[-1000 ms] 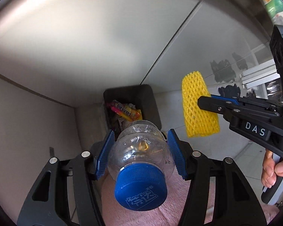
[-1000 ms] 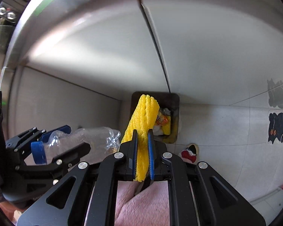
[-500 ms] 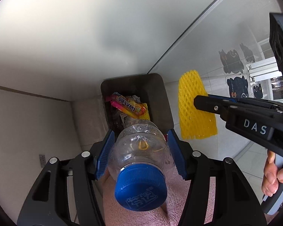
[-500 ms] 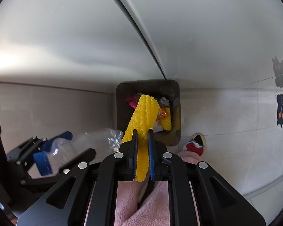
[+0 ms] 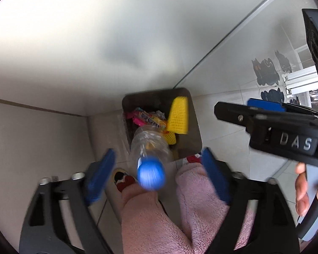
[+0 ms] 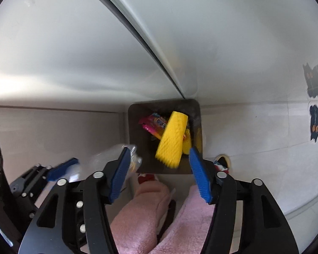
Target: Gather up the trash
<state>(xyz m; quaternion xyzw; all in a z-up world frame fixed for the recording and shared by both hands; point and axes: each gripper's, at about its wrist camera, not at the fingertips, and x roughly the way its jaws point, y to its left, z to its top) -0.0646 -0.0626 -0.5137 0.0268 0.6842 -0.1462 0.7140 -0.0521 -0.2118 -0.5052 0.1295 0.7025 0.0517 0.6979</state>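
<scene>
Left wrist view shows the left gripper [image 5: 156, 173] opening, the blurred plastic bottle [image 5: 149, 148] probably already free over the dark bin [image 5: 193, 122], while the right gripper [image 6: 159, 169] opens off the yellow foam net [image 6: 171, 137]; keep both hands above the bin.

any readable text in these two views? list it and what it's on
"DAS": white raised letters on the black body of the right gripper, seen from the left wrist.
Blue bottle cap: motion-blurred, nothing legible.
Pink snack wrapper in the bin: print visible, too small to read.
Nothing else readable.
</scene>
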